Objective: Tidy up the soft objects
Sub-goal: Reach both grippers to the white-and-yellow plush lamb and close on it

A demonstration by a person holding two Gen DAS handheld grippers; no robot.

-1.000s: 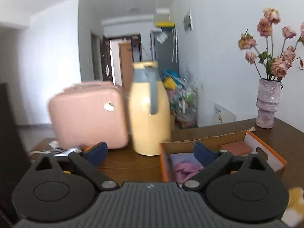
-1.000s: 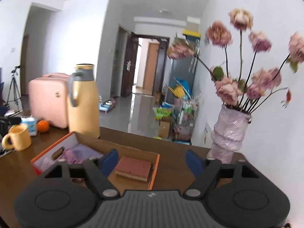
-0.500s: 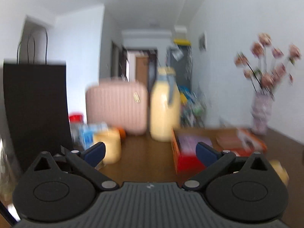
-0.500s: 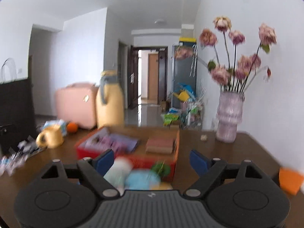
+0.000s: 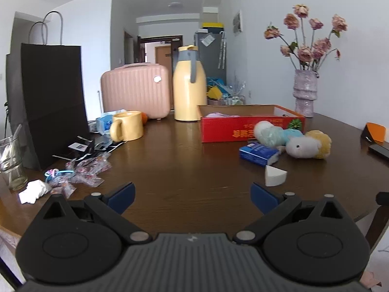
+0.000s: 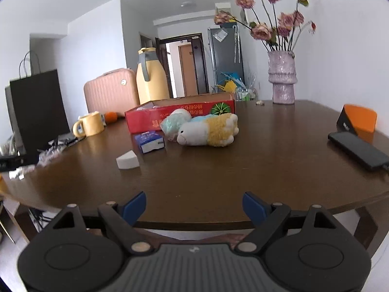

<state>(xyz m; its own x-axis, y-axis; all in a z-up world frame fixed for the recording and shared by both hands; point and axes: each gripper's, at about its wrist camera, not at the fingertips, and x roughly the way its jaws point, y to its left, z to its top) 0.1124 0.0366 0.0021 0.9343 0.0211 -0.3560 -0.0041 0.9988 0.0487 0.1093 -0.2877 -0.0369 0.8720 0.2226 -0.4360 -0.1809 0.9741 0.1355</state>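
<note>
From the left wrist view, the left gripper (image 5: 192, 193) hangs released above the near edge of the wooden table (image 5: 175, 160), its jaws spread wide and holding nothing. The red cardboard box (image 5: 243, 127) sits toward the far side of the table and already holds something pinkish-purple (image 5: 218, 115) and soft, so part of the sorting looks done. Still outside, against the box's front wall, lie a pale blue plush (image 5: 272, 132) and a white-and-yellow plush sheep (image 5: 307, 144); a blue tissue pack (image 5: 257, 154) lies just beside them and a white wedge sponge (image 5: 274, 176) nearer the front edge.

From the right wrist view, the right gripper (image 6: 194, 204) is likewise released and empty, held off the table's near edge. The plush sheep (image 6: 209, 131), blue plush (image 6: 173, 123), tissue pack (image 6: 151, 141) and wedge sponge (image 6: 127, 161) all rest on the table in front of the box (image 6: 180, 116). By these pictures, four soft items probably remain to go in.
</note>
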